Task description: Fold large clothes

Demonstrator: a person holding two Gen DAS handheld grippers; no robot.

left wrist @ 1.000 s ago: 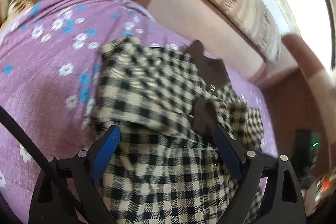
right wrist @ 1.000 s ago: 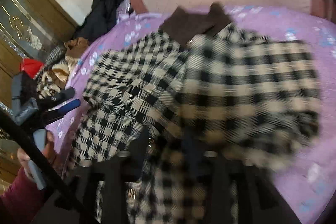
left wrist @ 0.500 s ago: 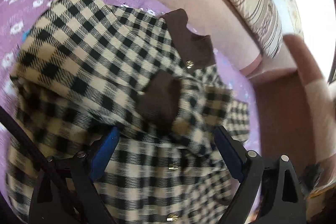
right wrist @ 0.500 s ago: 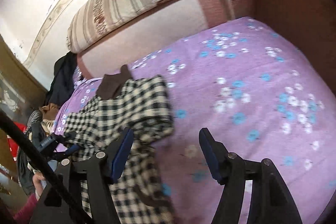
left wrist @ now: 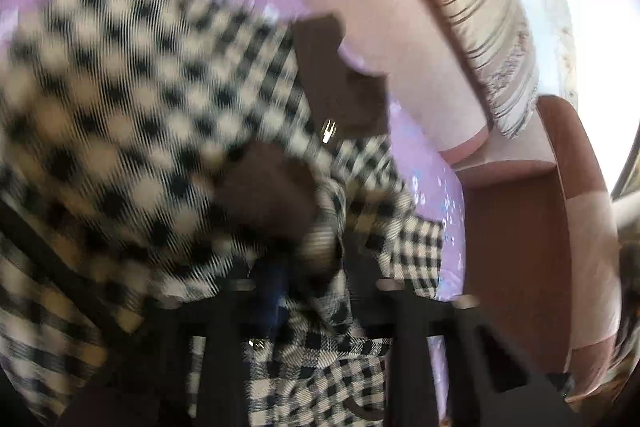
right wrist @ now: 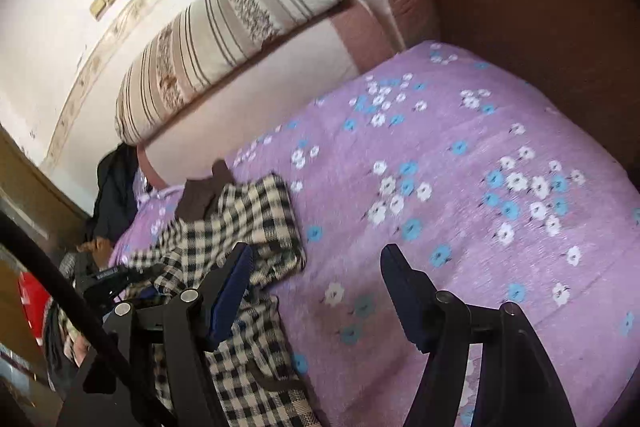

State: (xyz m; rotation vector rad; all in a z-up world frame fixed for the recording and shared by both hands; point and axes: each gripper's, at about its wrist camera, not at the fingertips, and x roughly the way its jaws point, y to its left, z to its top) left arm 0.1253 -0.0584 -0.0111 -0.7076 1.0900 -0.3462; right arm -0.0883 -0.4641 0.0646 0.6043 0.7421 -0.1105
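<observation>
Checked coat [right wrist: 256, 211] of coarse woven cloth (brown velvety collar [left wrist: 340, 79]); bedspread [right wrist: 460, 187] matt cotton.

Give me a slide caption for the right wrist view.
Open right hand-held gripper above the purple floral bedspread, beside the checked shirt.

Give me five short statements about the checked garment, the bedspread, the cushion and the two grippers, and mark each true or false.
1. The black-and-cream checked garment lies on a purple bedspread with white and blue flowers. True.
2. The right gripper is clamped on the garment. False: its jaws stand apart with only bedspread between them, having just been opening.
3. The garment has a dark brown collar. True.
4. The left gripper hangs wide open above bare bedspread. False: its jaws have just been closing and checked cloth is bunched between them.
5. The beige striped cushion lies flat in the middle of the bedspread. False: it sits on top of the pink backrest behind it.
</observation>
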